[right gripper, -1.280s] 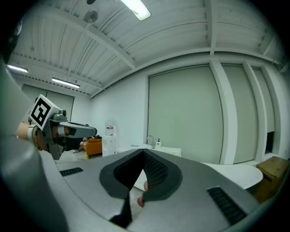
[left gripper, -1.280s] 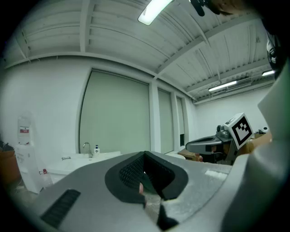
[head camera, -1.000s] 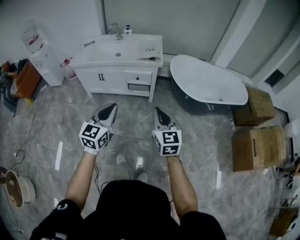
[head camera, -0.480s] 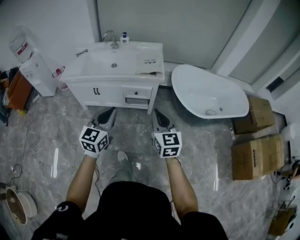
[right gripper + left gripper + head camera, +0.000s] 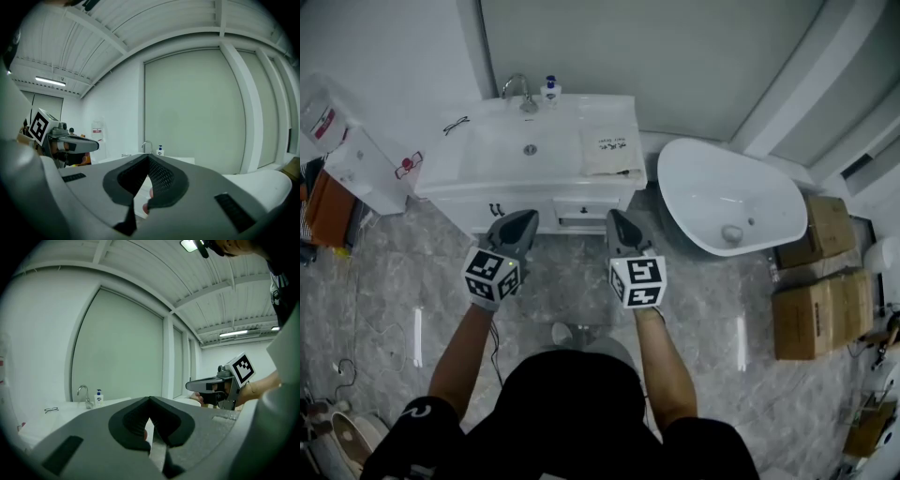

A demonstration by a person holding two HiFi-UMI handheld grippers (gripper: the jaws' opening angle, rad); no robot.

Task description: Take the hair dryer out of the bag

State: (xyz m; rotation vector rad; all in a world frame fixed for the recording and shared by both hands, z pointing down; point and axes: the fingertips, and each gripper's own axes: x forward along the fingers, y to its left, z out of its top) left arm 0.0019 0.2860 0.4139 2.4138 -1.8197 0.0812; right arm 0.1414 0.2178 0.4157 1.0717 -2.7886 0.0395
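A flat beige bag (image 5: pixel 612 150) with dark print lies on the right end of the white vanity top (image 5: pixel 478 164). No hair dryer shows in any view. My left gripper (image 5: pixel 525 219) and right gripper (image 5: pixel 617 220) are held side by side at the vanity's front edge, pointing at it, both shut with nothing in them. In the left gripper view the shut jaws (image 5: pixel 150 400) fill the bottom, and the right gripper (image 5: pixel 188 386) shows at the right. In the right gripper view the shut jaws (image 5: pixel 148 157) point at the counter, with the left gripper (image 5: pixel 96 145) at the left.
The vanity has a sink basin (image 5: pixel 530 148), a faucet (image 5: pixel 517 89), a soap bottle (image 5: pixel 549 90) and a pair of glasses (image 5: pixel 455 123). A white bathtub (image 5: pixel 731 197) stands to the right, cardboard boxes (image 5: pixel 820 309) beyond it. A water dispenser (image 5: pixel 356 159) stands at the left.
The person has walked forward to the vanity, so the vanity and bathtub sit closer. Both grippers came forward with the person, still shut and side by side.
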